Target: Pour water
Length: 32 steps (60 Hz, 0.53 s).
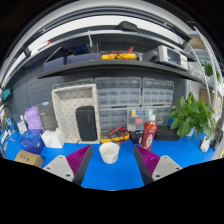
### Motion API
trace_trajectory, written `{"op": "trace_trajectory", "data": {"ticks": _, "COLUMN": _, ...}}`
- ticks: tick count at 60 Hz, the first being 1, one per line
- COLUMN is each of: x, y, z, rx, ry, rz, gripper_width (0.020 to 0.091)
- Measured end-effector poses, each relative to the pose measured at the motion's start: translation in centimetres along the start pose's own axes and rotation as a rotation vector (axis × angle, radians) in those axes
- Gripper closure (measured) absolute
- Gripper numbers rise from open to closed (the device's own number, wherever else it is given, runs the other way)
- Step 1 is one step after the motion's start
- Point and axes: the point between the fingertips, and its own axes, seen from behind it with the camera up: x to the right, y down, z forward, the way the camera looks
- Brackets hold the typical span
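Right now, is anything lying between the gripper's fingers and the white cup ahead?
No. In the gripper view the white cup stands on the blue table just ahead of the open gripper, with only bare blue surface between them.

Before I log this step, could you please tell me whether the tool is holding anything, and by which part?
Nothing is held. The tool is open, and the white cup stands on the blue table between its fingers, untouched.

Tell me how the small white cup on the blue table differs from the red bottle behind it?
The small white cup is short, wide and open-topped; the red bottle is taller, slimmer and patterned. The cup sits just ahead of the open tongs, in line with the gap between them; the bottle stands farther off, toward the plant. Both stand upright on the blue table.
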Motion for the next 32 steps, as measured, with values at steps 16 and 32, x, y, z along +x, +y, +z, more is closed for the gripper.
{"op": "trace_trajectory", "data": {"ticks": 16, "x": -3.7, "y": -1.0, "z": -3.5, "rx": -0.005, "ry": -0.048, "rz": -0.055, "gripper_width": 0.0247}}
{"op": "trace_trajectory", "data": {"ticks": 32, "x": -5.3, "y": -1.6, "z": -4.6, "rx": 0.013, "ry": -0.066, "rz": -0.035, "gripper_width": 0.0255}}
